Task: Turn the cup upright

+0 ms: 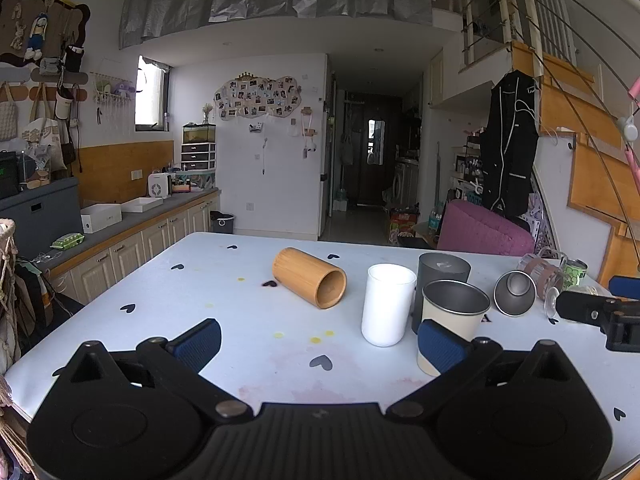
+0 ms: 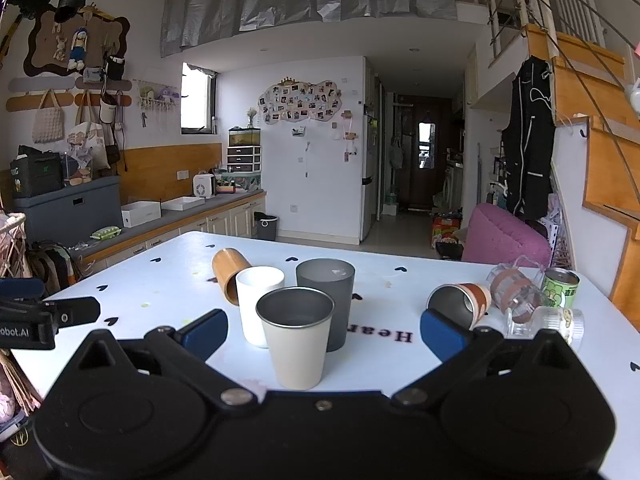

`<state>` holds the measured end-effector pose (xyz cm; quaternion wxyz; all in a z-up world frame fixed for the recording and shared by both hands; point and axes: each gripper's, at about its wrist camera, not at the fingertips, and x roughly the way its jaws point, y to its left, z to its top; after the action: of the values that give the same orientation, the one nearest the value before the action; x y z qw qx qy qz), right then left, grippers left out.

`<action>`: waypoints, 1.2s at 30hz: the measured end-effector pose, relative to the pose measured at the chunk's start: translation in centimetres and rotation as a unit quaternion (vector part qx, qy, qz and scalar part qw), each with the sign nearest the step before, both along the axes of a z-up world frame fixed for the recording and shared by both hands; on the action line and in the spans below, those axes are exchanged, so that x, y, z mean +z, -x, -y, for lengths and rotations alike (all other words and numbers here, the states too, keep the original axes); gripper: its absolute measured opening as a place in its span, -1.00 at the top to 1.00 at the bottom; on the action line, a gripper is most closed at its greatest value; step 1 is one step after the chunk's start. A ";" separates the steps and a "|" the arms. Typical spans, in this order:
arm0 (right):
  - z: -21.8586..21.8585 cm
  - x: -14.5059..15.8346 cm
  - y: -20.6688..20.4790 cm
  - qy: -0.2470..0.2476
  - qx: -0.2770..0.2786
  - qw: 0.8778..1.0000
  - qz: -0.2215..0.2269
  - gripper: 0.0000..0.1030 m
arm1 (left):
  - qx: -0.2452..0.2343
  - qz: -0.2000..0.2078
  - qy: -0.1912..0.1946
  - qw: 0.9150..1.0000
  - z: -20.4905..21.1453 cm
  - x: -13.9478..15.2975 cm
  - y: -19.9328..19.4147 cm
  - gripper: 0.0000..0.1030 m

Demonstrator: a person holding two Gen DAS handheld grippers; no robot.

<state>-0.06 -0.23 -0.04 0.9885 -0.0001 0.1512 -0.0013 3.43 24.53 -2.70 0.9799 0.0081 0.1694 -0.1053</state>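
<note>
A bamboo cup [image 1: 310, 278] lies on its side on the white table [image 1: 248, 320], mouth toward me; it also shows in the right wrist view [image 2: 228, 274]. A steel cup with a brown band [image 2: 460, 300] lies on its side at the right, also in the left wrist view [image 1: 515, 293]. A white cup [image 1: 387, 304], a dark grey cup [image 1: 443, 270] and a cream steel-lined cup [image 2: 297, 336] stand upright. My left gripper [image 1: 320, 344] is open and empty, near the table's front. My right gripper [image 2: 324, 336] is open, the cream cup between its fingers, apart from both.
A clear glass with a brown band [image 2: 514, 292] and a small clear jar [image 2: 556, 320] lie at the table's right, next to an upright green can [image 2: 562, 288]. A pink chair [image 2: 508, 240] stands behind the table. A counter [image 1: 132, 220] runs along the left.
</note>
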 end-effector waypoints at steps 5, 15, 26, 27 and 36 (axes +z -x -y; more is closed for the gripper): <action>0.3 -0.2 0.0 0.000 0.000 1.000 0.000 -1.00 | 0.000 0.000 0.000 1.000 0.0 0.0 0.0 -1.00; 0.2 -0.1 0.1 0.001 0.000 1.000 0.000 -1.00 | 0.000 0.000 -0.001 1.000 0.0 0.0 0.0 -1.00; 0.6 0.0 -0.2 0.001 -0.004 1.000 -0.001 -1.00 | 0.000 -0.001 -0.001 1.000 0.0 0.0 0.0 -1.00; 0.6 0.1 -0.2 0.001 -0.004 1.000 -0.001 -1.00 | 0.000 -0.001 0.000 1.000 0.0 0.0 0.0 -1.00; 0.6 0.1 -0.3 0.001 -0.004 1.000 -0.001 -1.00 | 0.000 -0.001 0.000 1.000 0.0 0.0 0.0 -1.00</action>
<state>0.20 -0.87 0.01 0.9884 -0.0006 0.1518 -0.0053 3.42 24.53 -2.70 0.9796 0.0085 0.1706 -0.1056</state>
